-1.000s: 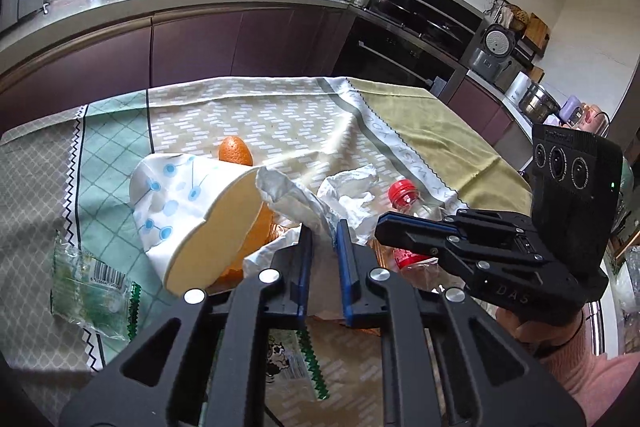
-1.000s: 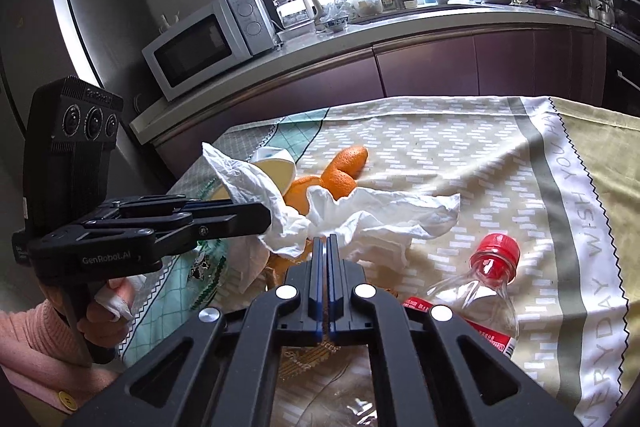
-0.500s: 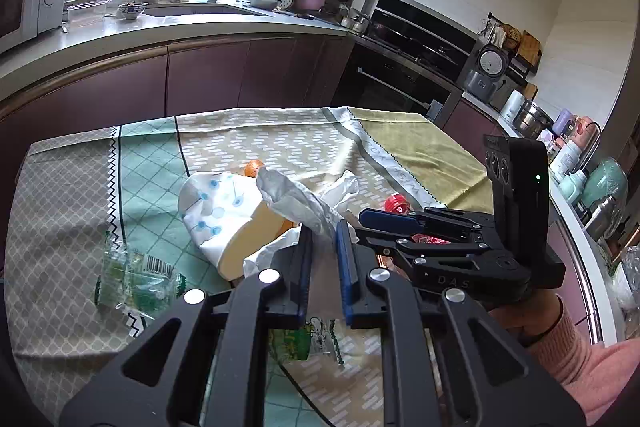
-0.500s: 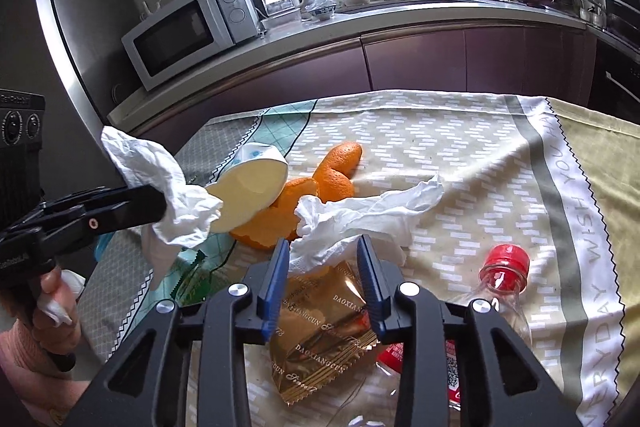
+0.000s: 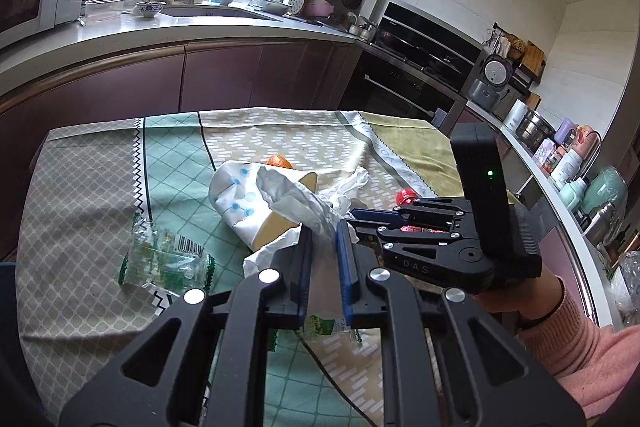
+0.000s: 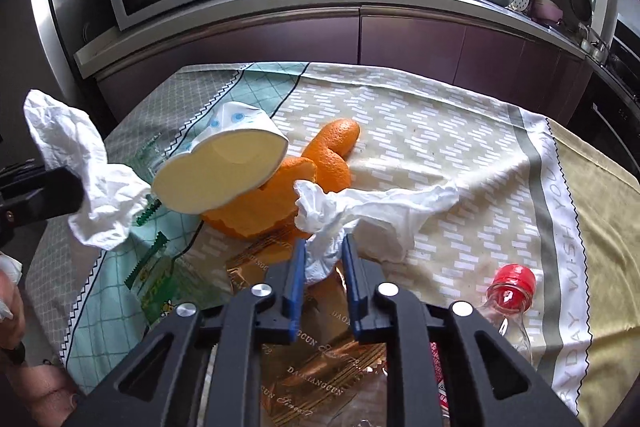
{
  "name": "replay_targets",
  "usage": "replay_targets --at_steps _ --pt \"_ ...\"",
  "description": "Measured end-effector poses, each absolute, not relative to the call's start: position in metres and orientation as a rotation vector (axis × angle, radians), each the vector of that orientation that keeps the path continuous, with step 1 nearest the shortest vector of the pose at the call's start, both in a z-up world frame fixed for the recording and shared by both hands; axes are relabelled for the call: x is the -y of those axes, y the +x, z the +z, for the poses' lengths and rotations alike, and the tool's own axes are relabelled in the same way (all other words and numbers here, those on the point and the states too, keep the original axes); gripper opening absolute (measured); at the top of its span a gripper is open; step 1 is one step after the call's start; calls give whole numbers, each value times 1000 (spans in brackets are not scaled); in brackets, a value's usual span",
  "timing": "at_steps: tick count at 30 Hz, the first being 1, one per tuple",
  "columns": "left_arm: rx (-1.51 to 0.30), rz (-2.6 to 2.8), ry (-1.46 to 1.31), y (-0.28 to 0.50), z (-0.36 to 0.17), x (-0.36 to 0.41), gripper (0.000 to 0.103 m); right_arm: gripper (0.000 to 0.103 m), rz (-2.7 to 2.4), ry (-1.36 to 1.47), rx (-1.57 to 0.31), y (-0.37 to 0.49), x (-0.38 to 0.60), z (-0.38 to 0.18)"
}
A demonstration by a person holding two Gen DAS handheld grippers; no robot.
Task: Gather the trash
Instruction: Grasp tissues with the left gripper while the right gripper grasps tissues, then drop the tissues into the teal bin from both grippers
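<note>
Since the earlier frame, the left gripper [image 5: 323,227] has carried its crumpled tissue [image 5: 296,201] up and away from the pile, and the right gripper [image 6: 323,253], whose jaws have just been closing after springing apart, now grasps a second white tissue [image 6: 376,207]. Both pairs of blue pads are clenched on paper: the left on the lifted tissue, clear of the table; the right on the near end of the second tissue, the rest of which trails across the tablecloth [image 6: 440,131]. Just behind this lies orange peel [image 6: 320,163], touching a tipped paper cup [image 6: 224,171] whose mouth faces the camera. A gold snack wrapper [image 6: 316,347] lies beneath the right gripper, a red-capped plastic bottle [image 6: 512,287] to its right, and a clear green-printed wrapper [image 5: 168,259] left of the cup. A pink sleeve [image 5: 568,343] backs the right gripper.
</note>
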State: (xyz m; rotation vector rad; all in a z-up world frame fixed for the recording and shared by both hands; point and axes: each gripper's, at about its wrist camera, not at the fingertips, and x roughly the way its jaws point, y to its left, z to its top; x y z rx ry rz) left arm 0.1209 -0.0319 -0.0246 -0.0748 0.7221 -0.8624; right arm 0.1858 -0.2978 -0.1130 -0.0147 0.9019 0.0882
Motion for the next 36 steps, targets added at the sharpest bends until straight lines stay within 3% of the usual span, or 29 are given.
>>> replay_targets --at_steps 8,20,29,36 --pt "-714 -829 -89 117 -26 2 13 3 124 91 -846 175 309 -105" --pt "-665 -717 -99 106 -14 -69 13 3 260 147 -626 136 297 -38" --pt "-630 -552 -100 95 -6 -145 13 3 529 94 -574 131 221 -14" --pt "-643 -355 -134 107 -13 -222 14 3 781 49 -642 164 128 -29"
